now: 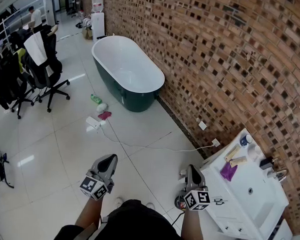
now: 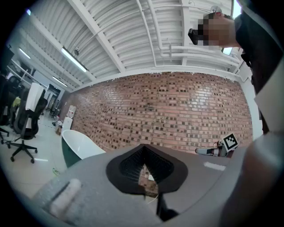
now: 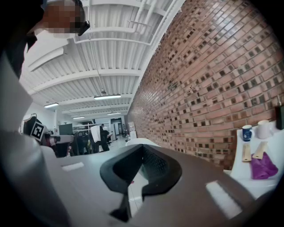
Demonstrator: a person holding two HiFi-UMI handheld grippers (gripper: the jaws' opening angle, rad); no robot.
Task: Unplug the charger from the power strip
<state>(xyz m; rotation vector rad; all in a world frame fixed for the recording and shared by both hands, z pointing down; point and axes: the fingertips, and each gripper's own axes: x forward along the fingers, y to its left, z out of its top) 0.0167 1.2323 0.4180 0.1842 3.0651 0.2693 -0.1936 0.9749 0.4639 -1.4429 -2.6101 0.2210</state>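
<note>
Fingers together; distant power strip's axis unclear

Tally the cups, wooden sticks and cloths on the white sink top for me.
Cups: 2
Wooden sticks: 2
Purple cloth: 1
Total: 5

A big tiled hall held a bathtub and sink along a brick wall, with office chairs nearby.
</note>
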